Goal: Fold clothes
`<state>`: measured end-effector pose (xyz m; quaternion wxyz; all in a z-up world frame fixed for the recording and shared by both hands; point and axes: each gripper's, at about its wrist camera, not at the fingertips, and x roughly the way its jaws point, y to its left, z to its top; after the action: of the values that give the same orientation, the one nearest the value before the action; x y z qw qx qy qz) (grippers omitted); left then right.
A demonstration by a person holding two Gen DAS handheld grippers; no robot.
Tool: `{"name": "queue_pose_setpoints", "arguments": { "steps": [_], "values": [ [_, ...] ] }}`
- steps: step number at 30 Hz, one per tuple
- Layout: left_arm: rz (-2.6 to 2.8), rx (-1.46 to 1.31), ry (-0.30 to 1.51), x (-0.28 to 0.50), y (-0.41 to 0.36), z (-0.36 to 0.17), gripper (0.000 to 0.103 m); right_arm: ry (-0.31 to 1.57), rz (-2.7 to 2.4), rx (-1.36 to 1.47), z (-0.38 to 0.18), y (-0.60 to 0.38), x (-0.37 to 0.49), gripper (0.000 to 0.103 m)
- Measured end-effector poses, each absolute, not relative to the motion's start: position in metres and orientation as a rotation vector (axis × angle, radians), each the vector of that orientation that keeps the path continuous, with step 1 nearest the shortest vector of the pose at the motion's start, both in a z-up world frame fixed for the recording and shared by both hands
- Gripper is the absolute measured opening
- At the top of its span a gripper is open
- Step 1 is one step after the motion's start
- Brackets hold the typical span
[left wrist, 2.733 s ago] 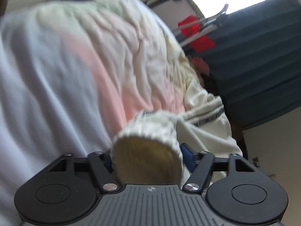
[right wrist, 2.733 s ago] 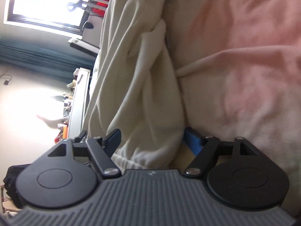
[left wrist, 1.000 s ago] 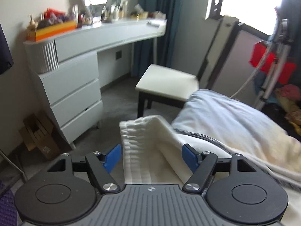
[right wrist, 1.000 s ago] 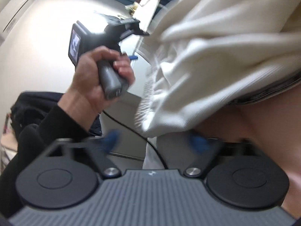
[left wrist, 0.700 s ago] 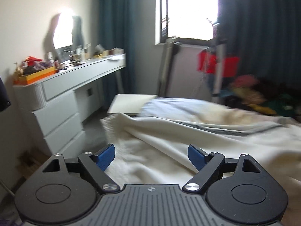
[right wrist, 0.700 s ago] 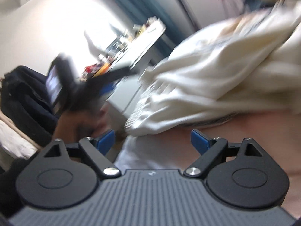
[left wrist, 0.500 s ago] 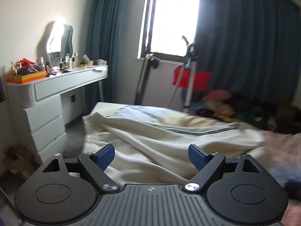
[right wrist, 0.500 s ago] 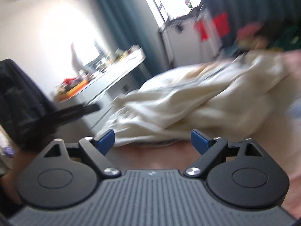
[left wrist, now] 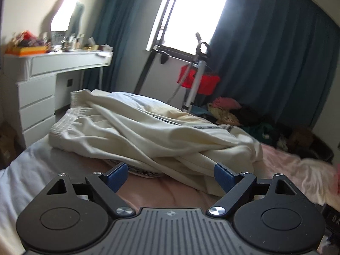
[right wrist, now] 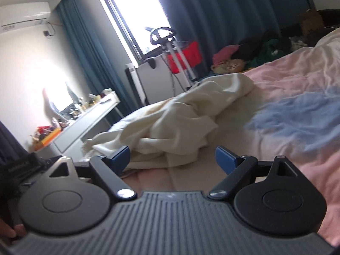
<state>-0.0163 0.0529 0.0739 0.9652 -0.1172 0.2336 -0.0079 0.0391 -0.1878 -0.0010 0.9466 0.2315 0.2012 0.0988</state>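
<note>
Bedroom bed (left wrist: 297, 170) bears a rumpled cream garment (left wrist: 148, 136), both hand-held grippers (left wrist: 170, 175) (right wrist: 172, 159) gaping, empty; folding seems unfinished.

Left gripper (left wrist: 170, 173) and right gripper (right wrist: 172, 156) both spread wide, empty, held level.

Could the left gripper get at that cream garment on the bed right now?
Probably yes. The left gripper is open and empty, and the cream garment lies just ahead of it on the bed with nothing between them.
</note>
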Motion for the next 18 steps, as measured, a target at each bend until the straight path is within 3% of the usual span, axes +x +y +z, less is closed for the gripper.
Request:
{"name": "queue_pose_setpoints", "arguments": {
  "steps": [2, 3, 4, 18],
  "values": [
    [-0.018, -0.175, 0.483, 0.000, 0.047, 0.068, 0.090, 0.434, 0.216, 0.573, -0.012, -0.194, 0.049, 0.086],
    [-0.018, -0.169, 0.487, 0.007, 0.047, 0.065, 0.090, 0.448, 0.225, 0.633, -0.017, -0.199, 0.053, 0.076],
    [-0.019, -0.163, 0.492, 0.013, 0.046, 0.061, 0.090, 0.461, 0.234, 0.696, -0.022, -0.204, 0.057, 0.074],
    [0.016, -0.156, 0.524, 0.068, 0.078, 0.006, 0.091, 0.509, 0.117, 1.167, -0.105, -0.239, 0.202, 0.075]
  ]
}}
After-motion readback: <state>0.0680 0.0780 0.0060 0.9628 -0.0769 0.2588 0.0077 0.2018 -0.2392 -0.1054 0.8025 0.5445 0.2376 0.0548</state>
